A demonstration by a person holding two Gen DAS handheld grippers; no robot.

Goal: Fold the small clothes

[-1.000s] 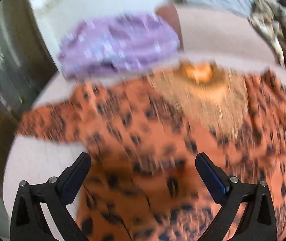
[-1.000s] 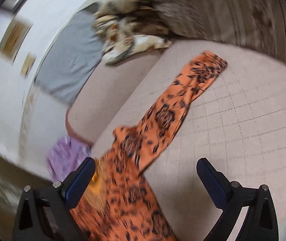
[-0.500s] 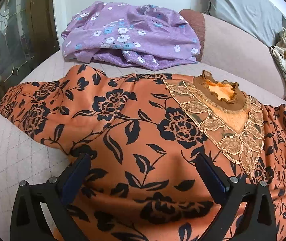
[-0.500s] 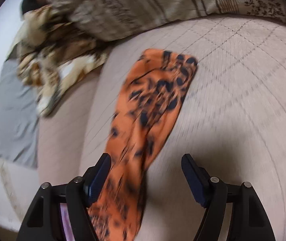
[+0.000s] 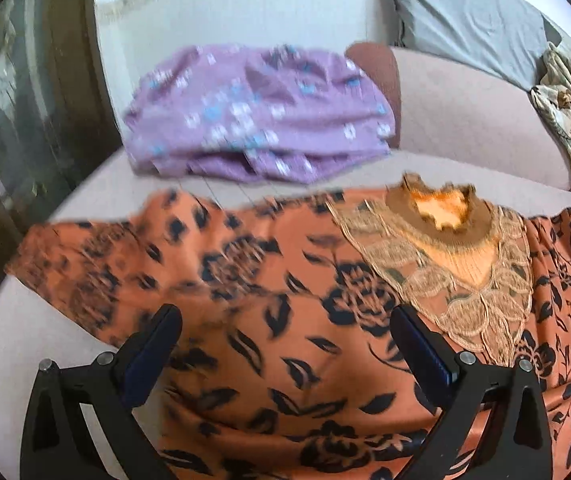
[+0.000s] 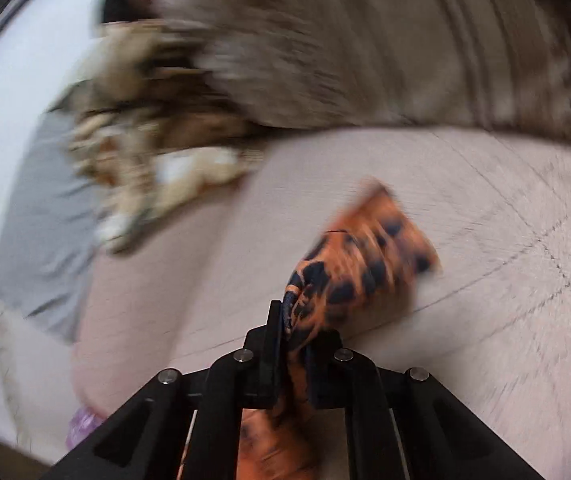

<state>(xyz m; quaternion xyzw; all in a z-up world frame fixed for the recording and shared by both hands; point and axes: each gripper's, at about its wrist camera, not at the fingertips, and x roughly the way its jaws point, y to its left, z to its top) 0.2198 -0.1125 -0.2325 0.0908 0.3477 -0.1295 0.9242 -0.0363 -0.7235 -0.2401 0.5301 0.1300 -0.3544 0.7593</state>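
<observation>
An orange top with black flowers (image 5: 285, 300) lies spread on the pinkish quilted bed, its lace neckline (image 5: 445, 216) at the far right. My left gripper (image 5: 285, 340) is open and hovers over the top's body, holding nothing. In the right wrist view my right gripper (image 6: 297, 336) is shut on the top's right sleeve (image 6: 357, 264); the sleeve end sticks out beyond the fingers, lifted a little off the bed. That view is blurred.
A folded purple floral garment (image 5: 257, 116) lies behind the top. A grey pillow (image 5: 465, 16) and a patterned beige heap of cloth (image 6: 145, 140) lie along the headboard side. A brown striped blanket (image 6: 365, 40) lies beyond the sleeve. A dark glass door (image 5: 13, 120) is at the left.
My right gripper closed on the sleeve and raised it. My left gripper stayed open and drew slightly back over the top.
</observation>
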